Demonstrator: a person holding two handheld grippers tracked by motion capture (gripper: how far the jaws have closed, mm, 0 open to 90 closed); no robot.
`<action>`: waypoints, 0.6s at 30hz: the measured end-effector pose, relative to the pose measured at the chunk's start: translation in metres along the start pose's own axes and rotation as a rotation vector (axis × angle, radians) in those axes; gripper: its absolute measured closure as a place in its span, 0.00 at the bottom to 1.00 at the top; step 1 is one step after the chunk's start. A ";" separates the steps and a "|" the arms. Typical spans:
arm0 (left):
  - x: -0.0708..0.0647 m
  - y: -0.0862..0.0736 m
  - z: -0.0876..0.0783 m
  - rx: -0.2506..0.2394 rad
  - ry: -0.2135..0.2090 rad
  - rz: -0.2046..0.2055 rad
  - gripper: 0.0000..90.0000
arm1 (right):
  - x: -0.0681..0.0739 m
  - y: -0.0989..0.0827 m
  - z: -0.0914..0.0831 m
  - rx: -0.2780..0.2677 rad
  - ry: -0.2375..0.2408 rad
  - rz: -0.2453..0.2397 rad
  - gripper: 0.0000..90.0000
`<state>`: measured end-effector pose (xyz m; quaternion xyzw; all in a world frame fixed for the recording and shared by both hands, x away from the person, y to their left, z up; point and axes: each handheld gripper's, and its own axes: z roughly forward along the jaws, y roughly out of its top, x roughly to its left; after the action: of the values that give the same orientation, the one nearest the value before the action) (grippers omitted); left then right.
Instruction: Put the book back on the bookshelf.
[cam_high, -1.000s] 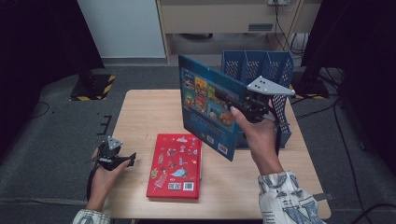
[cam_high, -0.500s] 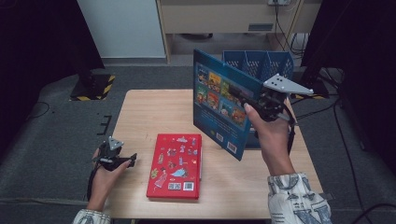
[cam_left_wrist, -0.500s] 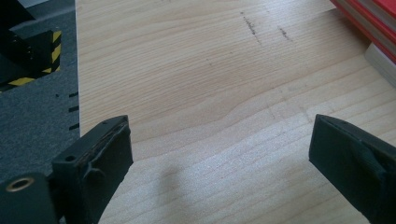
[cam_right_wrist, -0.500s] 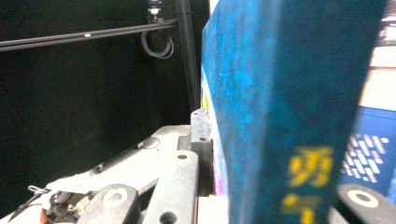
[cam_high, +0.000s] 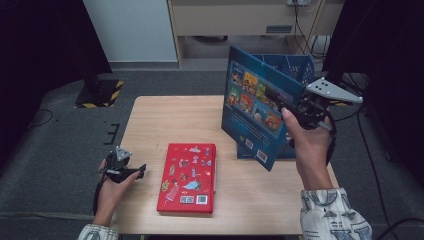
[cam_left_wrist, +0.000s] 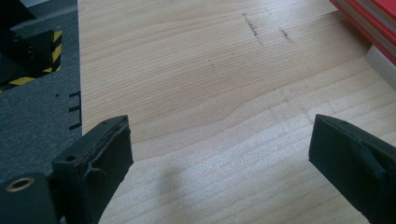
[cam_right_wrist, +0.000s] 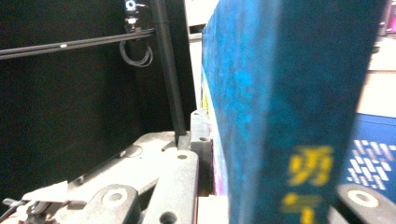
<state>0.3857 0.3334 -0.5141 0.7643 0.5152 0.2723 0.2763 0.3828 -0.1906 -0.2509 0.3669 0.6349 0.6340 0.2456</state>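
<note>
A large blue picture book (cam_high: 252, 107) is held upright and tilted above the right side of the wooden table (cam_high: 170, 120), with my right gripper (cam_high: 292, 107) shut on its right edge. In the right gripper view the blue book (cam_right_wrist: 289, 102) stands close before the camera, clamped between the jaws. A red book (cam_high: 189, 177) lies flat at the front middle of the table. My left gripper (cam_high: 137, 172) rests at the table's front left edge, open and holding nothing. Bare wood shows between its jaws (cam_left_wrist: 219, 154), with the red book's corner (cam_left_wrist: 369, 18) at the upper right.
A blue slotted file rack (cam_high: 295, 67) stands at the table's back right, partly hidden behind the held book. Black-and-yellow striped floor marking (cam_high: 102, 92) lies beyond the table's left. A pale cabinet stands at the back.
My right gripper has carried the blue book to the right and slightly up, toward the file rack. The left gripper and the red book have stayed put.
</note>
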 end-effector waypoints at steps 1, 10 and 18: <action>0.000 0.000 0.000 0.001 0.000 0.001 0.06 | -0.002 0.001 -0.001 0.000 -0.009 0.001 0.92; 0.000 0.000 -0.001 -0.003 0.000 0.003 0.06 | -0.012 0.003 -0.005 0.003 -0.083 -0.001 0.92; 0.000 0.001 -0.001 -0.008 0.003 0.006 0.06 | -0.019 0.003 -0.003 0.012 -0.160 -0.009 0.92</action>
<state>0.3853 0.3330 -0.5124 0.7642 0.5122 0.2765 0.2778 0.3922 -0.2077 -0.2510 0.4152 0.6185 0.5977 0.2964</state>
